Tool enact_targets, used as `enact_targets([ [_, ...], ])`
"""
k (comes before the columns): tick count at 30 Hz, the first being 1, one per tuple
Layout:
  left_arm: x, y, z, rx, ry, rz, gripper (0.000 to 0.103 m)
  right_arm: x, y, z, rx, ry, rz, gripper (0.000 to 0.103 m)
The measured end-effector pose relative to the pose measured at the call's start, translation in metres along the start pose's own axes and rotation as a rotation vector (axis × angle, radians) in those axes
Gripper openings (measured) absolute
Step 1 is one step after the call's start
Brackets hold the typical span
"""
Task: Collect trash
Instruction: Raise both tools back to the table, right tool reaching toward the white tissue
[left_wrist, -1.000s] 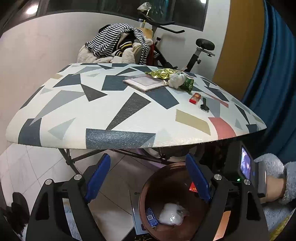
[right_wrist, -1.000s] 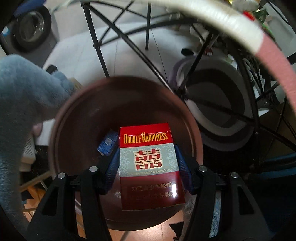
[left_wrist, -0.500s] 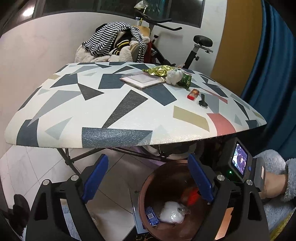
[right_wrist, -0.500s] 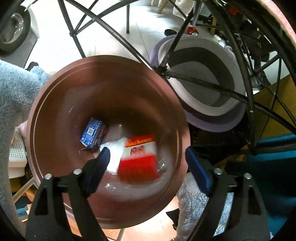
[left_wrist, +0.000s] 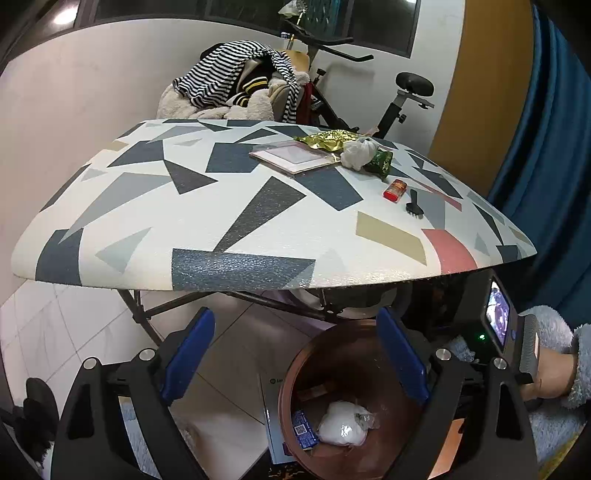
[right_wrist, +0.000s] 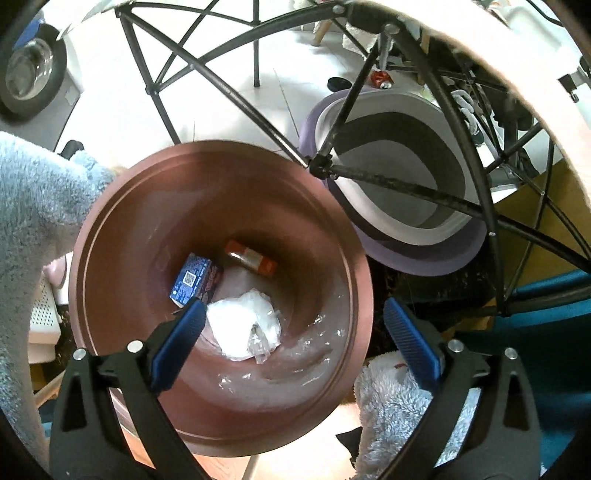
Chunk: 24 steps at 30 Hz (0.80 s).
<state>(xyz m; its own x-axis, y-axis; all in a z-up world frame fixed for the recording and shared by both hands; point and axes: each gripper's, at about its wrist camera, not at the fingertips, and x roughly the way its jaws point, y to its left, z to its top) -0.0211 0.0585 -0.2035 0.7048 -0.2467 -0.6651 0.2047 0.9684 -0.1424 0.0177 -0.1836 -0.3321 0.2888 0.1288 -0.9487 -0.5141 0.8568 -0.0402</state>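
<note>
The right gripper (right_wrist: 291, 332) is hanging wide and empty over the brown bin (right_wrist: 110, 229); lifting clear before heading tableward for the white wad (left_wrist: 357, 153) seems wise. The left gripper (left_wrist: 295, 363) is also gaping empty.

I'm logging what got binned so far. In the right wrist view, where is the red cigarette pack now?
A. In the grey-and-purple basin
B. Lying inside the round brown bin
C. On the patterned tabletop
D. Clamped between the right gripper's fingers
B: the red cigarette pack lies at the bottom of the round brown bin, beside a blue box and a crumpled white plastic bag; the right gripper is open and empty.

Bin (right_wrist: 122, 236) on floor beside table (left_wrist: 258, 221); box (right_wrist: 194, 280), pack (right_wrist: 251, 257), bag (right_wrist: 243, 325) inside bin.
</note>
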Motion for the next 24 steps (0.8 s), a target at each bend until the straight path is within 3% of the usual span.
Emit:
enact_targets([
  [16,-0.003,0.004,0.002,-0.03,-0.017,0.01,0.089,-0.089,-0.008,0.001,0.051,-0.343,0.039,0.097],
  [24,-0.003,0.003,0.003,-0.028,-0.023,0.011,0.089,-0.122,-0.027,-0.004,0.138,-0.493,-0.024,0.097],
])
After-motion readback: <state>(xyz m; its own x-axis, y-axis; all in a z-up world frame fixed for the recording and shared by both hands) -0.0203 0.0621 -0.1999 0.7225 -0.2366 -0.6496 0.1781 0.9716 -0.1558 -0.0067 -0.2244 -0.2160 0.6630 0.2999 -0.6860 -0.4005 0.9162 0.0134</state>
